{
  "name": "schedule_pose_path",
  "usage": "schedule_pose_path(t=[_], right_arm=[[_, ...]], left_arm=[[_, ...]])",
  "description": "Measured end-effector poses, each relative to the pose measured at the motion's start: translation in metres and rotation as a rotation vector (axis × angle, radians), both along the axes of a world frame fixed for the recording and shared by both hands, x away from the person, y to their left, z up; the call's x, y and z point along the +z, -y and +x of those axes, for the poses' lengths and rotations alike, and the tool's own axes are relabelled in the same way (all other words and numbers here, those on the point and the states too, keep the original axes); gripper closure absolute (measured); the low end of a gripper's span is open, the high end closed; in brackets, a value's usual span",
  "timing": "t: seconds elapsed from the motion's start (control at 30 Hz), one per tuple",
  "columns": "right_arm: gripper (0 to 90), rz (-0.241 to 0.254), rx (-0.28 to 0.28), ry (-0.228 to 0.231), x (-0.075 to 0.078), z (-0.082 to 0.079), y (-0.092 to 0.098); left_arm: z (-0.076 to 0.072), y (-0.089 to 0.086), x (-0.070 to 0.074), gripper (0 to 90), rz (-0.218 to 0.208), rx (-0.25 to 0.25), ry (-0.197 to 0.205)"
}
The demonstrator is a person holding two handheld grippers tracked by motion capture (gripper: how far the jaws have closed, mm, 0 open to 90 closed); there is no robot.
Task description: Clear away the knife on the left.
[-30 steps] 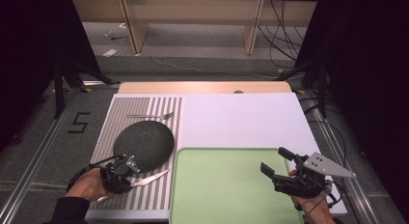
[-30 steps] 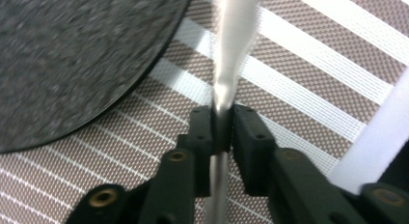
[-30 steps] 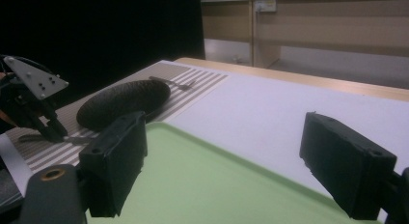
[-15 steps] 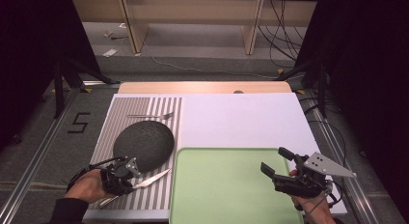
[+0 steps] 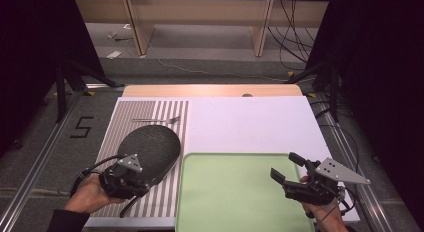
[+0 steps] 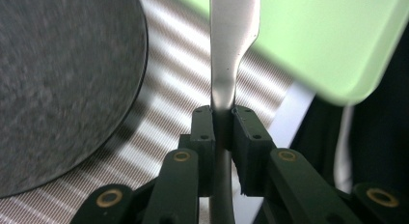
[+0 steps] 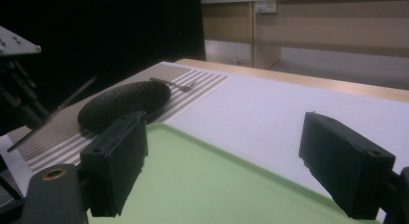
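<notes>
Here, knife (image 6: 226,64) is held clamped in left gripper (image 6: 223,125) beside dark plate (image 5: 150,149); right gripper (image 5: 290,173) is held wide over green tray (image 5: 230,212). Fork (image 5: 156,120) lies unpicked; transfer judged barely begun.

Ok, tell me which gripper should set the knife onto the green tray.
Left. The left gripper is already shut on the knife, whose blade points over the green tray. The right gripper is open, holding nothing, above the tray's right side.

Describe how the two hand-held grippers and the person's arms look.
Both the left hand-held gripper and the right hand-held gripper are black, each topped by a grey three-cornered plate with dark dots. Brass-coloured pivot pins show on the linkages. Black cables trail off. The left arm wears a dark sleeve.
</notes>
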State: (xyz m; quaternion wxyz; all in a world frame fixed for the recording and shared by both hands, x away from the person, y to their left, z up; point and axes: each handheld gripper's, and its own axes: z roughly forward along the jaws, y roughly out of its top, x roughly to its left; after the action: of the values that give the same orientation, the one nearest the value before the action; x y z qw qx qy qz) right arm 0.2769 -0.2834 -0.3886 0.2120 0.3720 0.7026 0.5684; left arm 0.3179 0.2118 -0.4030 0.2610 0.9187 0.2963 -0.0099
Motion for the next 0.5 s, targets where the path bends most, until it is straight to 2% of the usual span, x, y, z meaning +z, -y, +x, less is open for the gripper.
schedule_pose_path(t=[0.03,0.17,0.5], right_arm=[[18.2,0.000,-0.001,0.001,0.000,0.000,0.000],[18.2,-0.003,-0.002,0.002,0.000,0.000,-0.001],[18.2,-0.001,-0.004,0.001,0.000,0.000,0.000]], left_arm=[[-0.001,0.001,0.004,79.5,-0.035,0.021,0.007],[-0.002,0.007,0.012,79.4,-0.114,0.066,-0.012],[-0.004,0.021,0.012,79.5,-0.171,0.081,-0.029]])
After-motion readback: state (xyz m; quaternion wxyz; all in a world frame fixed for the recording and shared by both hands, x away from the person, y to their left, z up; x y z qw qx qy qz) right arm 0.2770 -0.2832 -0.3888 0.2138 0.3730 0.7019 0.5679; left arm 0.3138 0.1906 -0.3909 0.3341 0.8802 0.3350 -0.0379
